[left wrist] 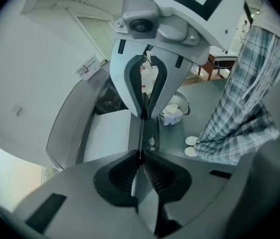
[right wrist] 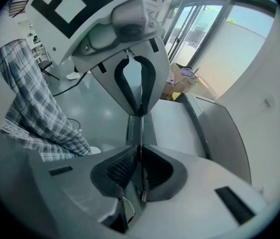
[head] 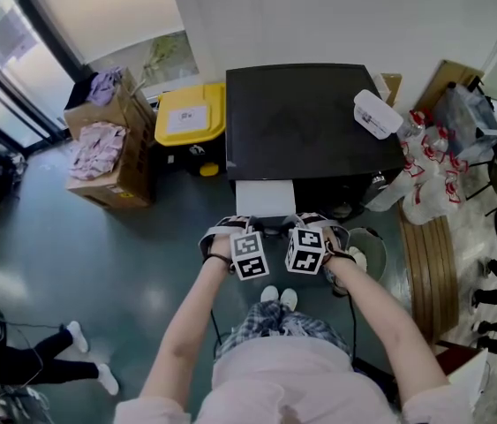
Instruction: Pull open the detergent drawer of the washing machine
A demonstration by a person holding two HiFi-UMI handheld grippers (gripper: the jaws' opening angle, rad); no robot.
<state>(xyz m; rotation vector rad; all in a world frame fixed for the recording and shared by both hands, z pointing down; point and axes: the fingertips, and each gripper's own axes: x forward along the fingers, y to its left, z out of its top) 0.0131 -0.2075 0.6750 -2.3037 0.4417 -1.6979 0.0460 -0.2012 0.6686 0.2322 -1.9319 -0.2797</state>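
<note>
With the left gripper (left wrist: 140,136) and right gripper (right wrist: 140,131) both pinched shut on the front lip of the drawer (head: 264,197), part-way out of the washer's (head: 301,117) front edge, pull level and evenly so it cannot skew.

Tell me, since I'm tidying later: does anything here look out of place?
A white container lies askew on top of the washing machine, at its right corner, apparently overhanging the edge. The white drawer sticks out in front, as the task intends.
</note>
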